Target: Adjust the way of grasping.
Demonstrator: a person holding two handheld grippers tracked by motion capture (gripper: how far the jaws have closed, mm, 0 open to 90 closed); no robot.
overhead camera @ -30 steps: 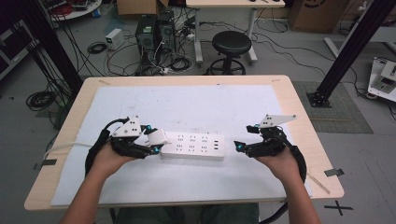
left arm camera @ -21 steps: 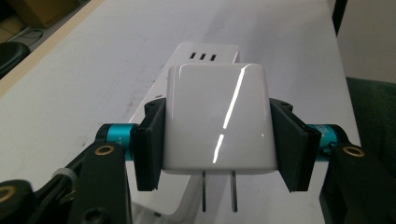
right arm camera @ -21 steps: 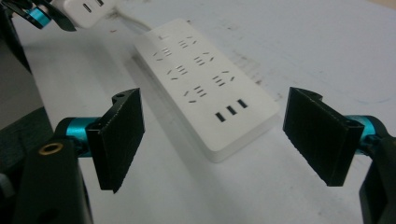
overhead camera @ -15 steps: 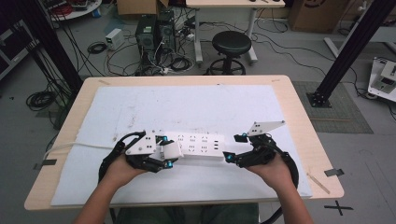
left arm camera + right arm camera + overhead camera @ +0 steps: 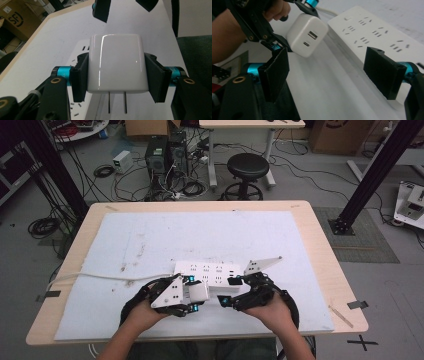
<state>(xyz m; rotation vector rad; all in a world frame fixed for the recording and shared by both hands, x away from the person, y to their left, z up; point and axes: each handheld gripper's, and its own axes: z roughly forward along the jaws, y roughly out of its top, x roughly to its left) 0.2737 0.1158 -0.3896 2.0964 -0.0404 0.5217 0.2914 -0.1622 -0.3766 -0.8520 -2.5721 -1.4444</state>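
Power strip [image 5: 207,272]: near edge covered by both hand-held grippers in the high view; socket markings too small to read. In the right gripper view its far end ran off the right edge [image 5: 372,32] and the surface was smeared by blur. Charger [image 5: 116,66]: sides hidden behind the jaws of the left hand-held gripper [image 5: 116,75]; prong tips near the bottom border. Strip mostly concealed behind the charger there. White cord [image 5: 100,277] ran off the desk [image 5: 320,250] at left, end unseen. Person's forearms cut by the bottom edge.
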